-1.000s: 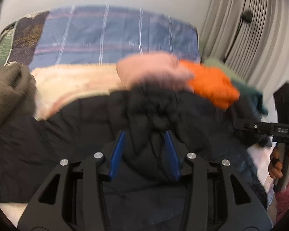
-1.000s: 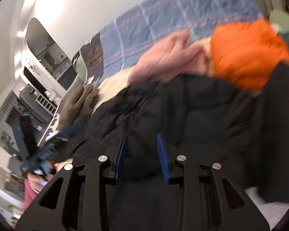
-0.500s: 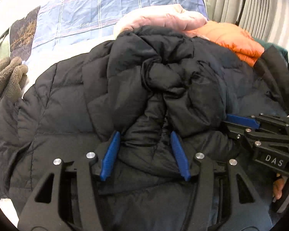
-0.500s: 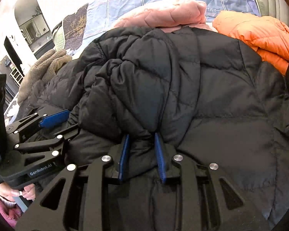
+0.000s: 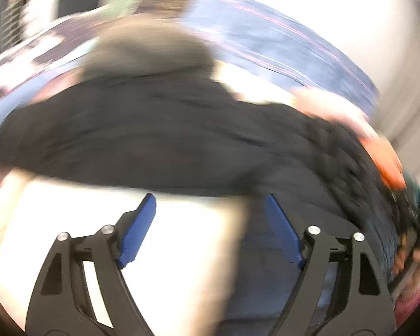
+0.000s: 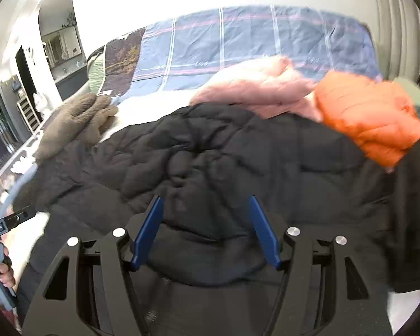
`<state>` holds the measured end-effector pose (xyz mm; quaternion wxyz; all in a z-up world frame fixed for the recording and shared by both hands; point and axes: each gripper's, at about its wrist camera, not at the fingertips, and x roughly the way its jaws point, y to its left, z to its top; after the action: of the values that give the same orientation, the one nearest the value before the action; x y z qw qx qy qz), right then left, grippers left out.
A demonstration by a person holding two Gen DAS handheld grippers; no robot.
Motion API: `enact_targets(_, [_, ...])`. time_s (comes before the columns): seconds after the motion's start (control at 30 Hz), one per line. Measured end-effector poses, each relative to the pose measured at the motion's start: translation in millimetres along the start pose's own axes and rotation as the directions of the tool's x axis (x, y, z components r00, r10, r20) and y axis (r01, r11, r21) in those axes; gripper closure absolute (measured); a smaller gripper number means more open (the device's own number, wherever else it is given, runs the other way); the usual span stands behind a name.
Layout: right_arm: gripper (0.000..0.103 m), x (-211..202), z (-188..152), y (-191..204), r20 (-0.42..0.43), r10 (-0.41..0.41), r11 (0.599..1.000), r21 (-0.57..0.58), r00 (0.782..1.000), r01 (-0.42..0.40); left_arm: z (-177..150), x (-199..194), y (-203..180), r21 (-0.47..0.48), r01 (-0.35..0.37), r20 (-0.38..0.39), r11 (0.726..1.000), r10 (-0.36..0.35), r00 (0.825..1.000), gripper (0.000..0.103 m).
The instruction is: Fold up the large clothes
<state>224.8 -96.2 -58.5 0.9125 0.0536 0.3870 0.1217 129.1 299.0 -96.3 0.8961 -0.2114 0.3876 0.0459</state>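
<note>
Between the blue pads of the right tongs (image 6: 205, 228), spread wide and holding nothing, lies a rounded fold of the black puffer jacket (image 6: 238, 162). Quilted shell, matte, stitched in soft bulging panels, bunched into creases near its middle. It sprawls across the bed (image 6: 142, 106), whose pale sheet shows beyond it.

Left tongs (image 5: 210, 229) likewise splayed apart, empty, over bright sheet with the jacket's dark hem just ahead; this view is heavily smeared, so the jacket's edge there is probably, not certainly, untouched by the pads.

Beyond the jacket: a pink puffy garment (image 6: 260, 86), crumpled, and an orange quilted jacket (image 6: 369, 117) with narrow horizontal channels, both touching the black one's far edge. At far left a brown fleecy garment (image 6: 72, 123), nubbly, heaped. Behind all of it a blue plaid duvet (image 6: 252, 42), wrinkled, with white and pink lines, against a white wall.
</note>
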Motion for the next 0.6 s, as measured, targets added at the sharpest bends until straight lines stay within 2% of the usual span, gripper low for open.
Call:
enact_targets(0.03, [0.039, 7, -2, 3, -0.018, -0.004, 1.0, 0.005, 1.0, 0.005, 2, -5, 27, -0.061, -0.038, 0.009, 0.997, 0.039, 0.999, 0.032])
enact_targets(0.13, [0.036, 44, -14, 2, -0.127, -0.06, 0.998, 0.023, 0.99, 0.064, 9, -14, 93, -0.204, -0.118, 0.013, 0.972, 0.123, 0.992, 0.033])
enact_targets(0.17, [0.031, 53, -18, 0, -0.148, -0.065, 0.997, 0.029, 0.987, 0.07, 10, -14, 107, -0.238, -0.119, 0.006, 0.964, 0.124, 0.992, 0.033])
enact_targets(0.3, [0.02, 60, -27, 5, -0.12, -0.065, 0.998, -0.01, 0.991, 0.064, 15, 1, 164, -0.403, -0.092, -0.036, 0.911, 0.085, 0.996, 0.03])
enact_targets(0.43, [0.016, 63, -29, 9, -0.11, -0.072, 0.997, -0.026, 0.991, 0.07, 25, 15, 187, -0.532, -0.01, 0.014, 0.847, 0.02, 1.0, 0.023])
enact_targets(0.53, [0.015, 65, -30, 9, -0.103, -0.064, 0.998, -0.02, 0.993, 0.063, 38, 16, 179, -0.548, -0.026, 0.055, 0.836, 0.067, 0.996, 0.023])
enact_targets(0.6, [0.015, 61, -32, 8, -0.097, -0.06, 0.998, -0.017, 0.994, 0.059, 47, 15, 177, -0.556, -0.047, 0.065, 0.83, 0.1, 0.993, 0.033])
